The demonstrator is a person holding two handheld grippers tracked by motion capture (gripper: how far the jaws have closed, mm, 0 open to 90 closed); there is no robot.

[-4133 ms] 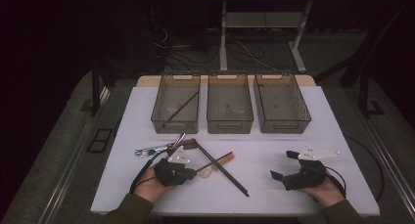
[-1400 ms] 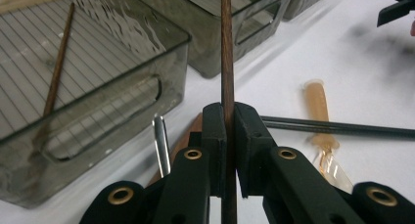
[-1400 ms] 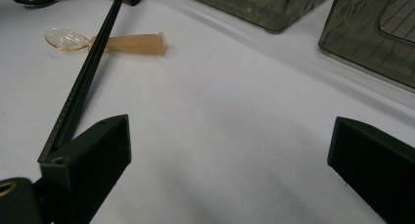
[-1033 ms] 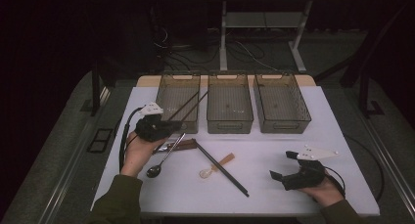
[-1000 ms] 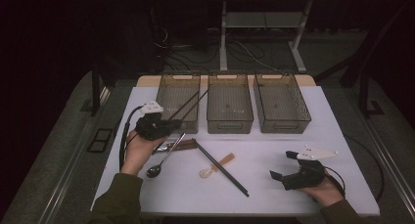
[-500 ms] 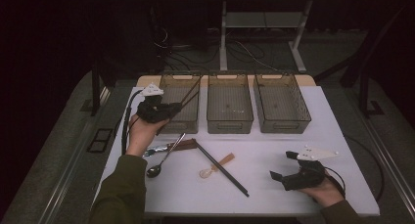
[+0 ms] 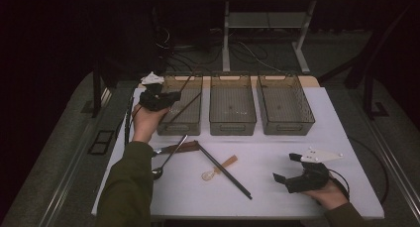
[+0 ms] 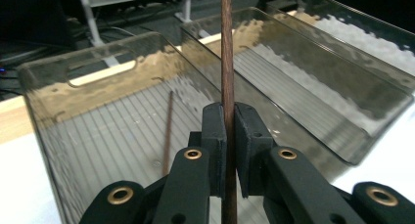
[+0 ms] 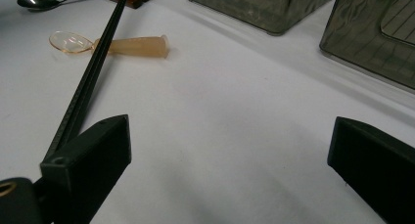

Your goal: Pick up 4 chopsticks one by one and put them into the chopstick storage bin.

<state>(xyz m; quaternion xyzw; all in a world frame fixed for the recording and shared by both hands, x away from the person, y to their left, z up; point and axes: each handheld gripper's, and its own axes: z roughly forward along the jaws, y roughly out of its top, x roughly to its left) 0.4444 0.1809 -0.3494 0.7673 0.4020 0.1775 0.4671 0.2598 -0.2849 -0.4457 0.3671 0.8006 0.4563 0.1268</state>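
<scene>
You are carrying 1 brown wooden chopstick (image 8: 226, 53) to the leftmost bin (image 7: 194, 129), so the step in hand looks like the drop-off. Your left gripper (image 8: 226, 150) has its jaws clamped tight on the stick, which rises straight up between the pads over that bin's near wall. In the high view the left gripper (image 7: 157, 99) hangs at the bin's left edge, the stick slanting across the bin's open top. A matching brown chopstick (image 8: 168, 131) already lies on the ribbed floor inside.

Next, I judge, you need to tip the stick down into the bin, lengthways, and only then let the jaws part, or it may catch on the rim.

The stick is thin, dark, straight and smooth.

Your right gripper (image 7: 297, 170) rests on the table well to the right of the bin, jaws wide apart and holding nothing.
</scene>
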